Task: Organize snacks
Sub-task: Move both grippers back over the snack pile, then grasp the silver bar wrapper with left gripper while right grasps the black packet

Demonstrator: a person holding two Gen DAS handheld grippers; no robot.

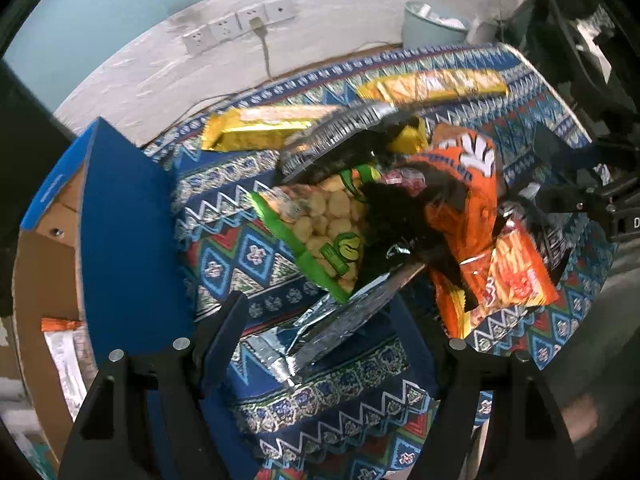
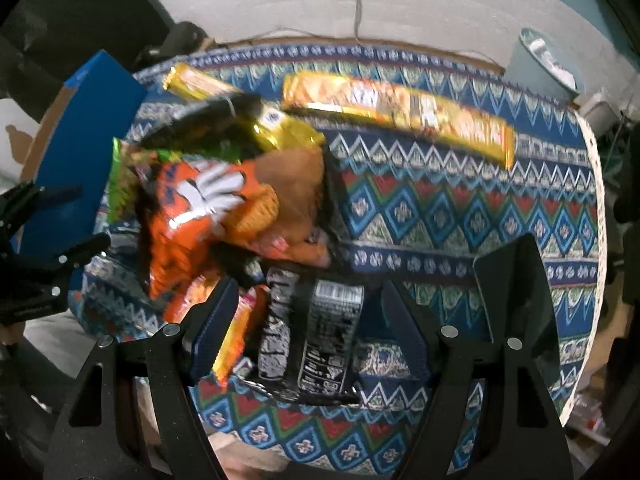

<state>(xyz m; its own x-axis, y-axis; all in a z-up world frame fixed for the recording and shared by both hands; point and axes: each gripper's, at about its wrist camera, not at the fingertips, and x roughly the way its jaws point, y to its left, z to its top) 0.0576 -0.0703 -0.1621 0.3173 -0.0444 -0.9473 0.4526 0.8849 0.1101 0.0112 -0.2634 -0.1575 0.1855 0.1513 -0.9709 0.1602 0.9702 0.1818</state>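
- Two grippers in play, both with jaws spread wide and nothing between them; snack pile sits mid-table on the patterned tablecloth (image 2: 460,216).
- Far left of the left wrist view: blue cardboard box (image 1: 120,240), flap up, open side facing the pile; an orange-and-white packet shows inside at the lower left edge. Likely the drop target, my guess only.
- Left gripper (image 1: 320,344) at bottom centre of that view, wide open, straddling the silver foil packet (image 1: 320,328) that lies flat just ahead of its fingertips, long axis running lower left to upper right, roughly diagonal across the jaw gap.
- Centre: green peanut bag (image 1: 320,232), then black wrapper, then orange chip bag (image 1: 468,200) heaped and overlapping; motion blur, edges unclear.
- Right of the pile: red-orange stick-snack pack (image 1: 516,280), nearest the right gripper, seen at the right edge of the left view.
- Right gripper (image 2: 308,320), bottom centre of its own view, wide open, black packet (image 2: 316,332) directly ahead between the fingers, long axis pointing away from the camera, roughly in line with the fingers. Contact cannot tell.
- Upper frame: two long yellow biscuit packs (image 2: 400,116) lie well apart from both grippers, near the back edge.
- Key relation: silver packet belongs to the left arm, black packet to the right; box lies left of everything, so the left arm has the shorter carry.
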